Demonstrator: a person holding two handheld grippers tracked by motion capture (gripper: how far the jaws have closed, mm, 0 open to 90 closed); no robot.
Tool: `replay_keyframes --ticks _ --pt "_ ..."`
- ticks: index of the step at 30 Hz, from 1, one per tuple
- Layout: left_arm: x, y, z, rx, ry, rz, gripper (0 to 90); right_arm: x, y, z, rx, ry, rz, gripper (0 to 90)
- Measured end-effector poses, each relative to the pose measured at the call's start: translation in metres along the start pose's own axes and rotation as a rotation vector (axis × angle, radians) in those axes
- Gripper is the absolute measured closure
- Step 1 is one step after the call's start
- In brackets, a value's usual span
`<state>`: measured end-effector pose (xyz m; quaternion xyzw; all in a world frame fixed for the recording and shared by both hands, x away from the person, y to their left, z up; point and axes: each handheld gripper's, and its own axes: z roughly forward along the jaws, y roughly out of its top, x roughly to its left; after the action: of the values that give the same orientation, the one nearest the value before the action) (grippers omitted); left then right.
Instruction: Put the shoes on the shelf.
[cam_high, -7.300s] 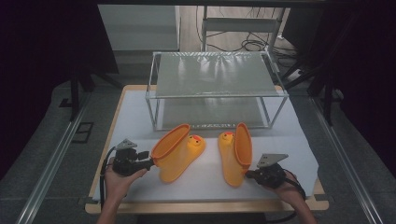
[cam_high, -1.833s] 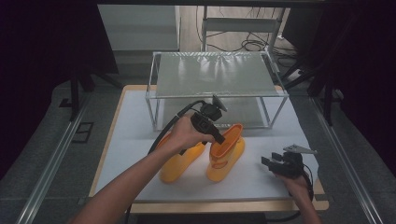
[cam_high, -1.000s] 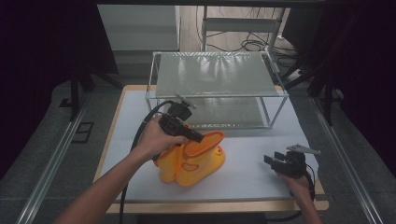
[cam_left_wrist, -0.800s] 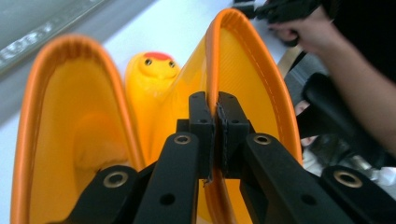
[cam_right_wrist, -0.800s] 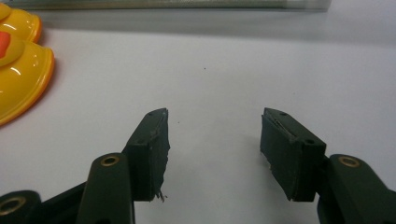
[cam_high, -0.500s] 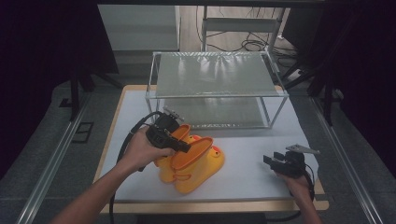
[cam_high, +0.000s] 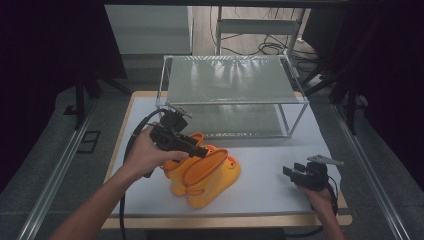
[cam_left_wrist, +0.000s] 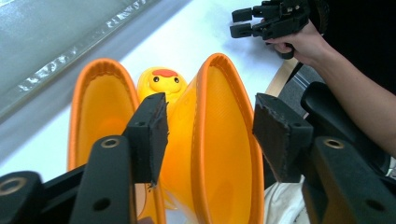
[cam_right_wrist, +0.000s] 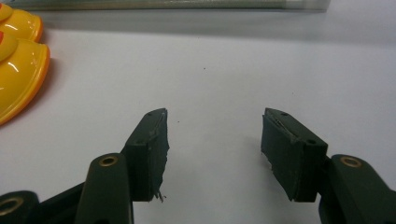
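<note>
- The left tongs have just been opening; their jaws stand apart around one boot's rim without pressing it.
- Risk, as I judge it: lifting away askew could snag that rim and tip the orange boots apart.
- The right tongs, near the desk's right edge, are apart and empty.
- The boots lie together left of the desk's middle, glossy, with a duck face on the toe.
</note>
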<state>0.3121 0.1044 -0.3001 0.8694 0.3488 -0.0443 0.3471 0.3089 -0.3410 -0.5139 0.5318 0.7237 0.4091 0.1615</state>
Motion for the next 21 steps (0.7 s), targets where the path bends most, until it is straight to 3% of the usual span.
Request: replay_keyframes --ticks 4,11,17,21 --pt "0.006 -0.001 -0.001 0.016 0.013 -0.016 39.5 -0.002 0.0 -0.002 -0.008 -0.004 0.01 41.0" --pt "0.015 -0.007 0.015 0.115 0.032 -0.019 34.3 -0.005 0.0 -0.003 -0.006 -0.007 0.028 41.0" --pt "0.011 -0.005 0.036 0.174 0.045 -0.004 31.2 -0.007 0.0 -0.004 -0.01 -0.013 0.031 41.0" --pt "0.008 -0.003 0.046 0.195 0.067 0.003 34.2 -0.008 0.0 -0.005 -0.014 -0.017 0.041 41.1"
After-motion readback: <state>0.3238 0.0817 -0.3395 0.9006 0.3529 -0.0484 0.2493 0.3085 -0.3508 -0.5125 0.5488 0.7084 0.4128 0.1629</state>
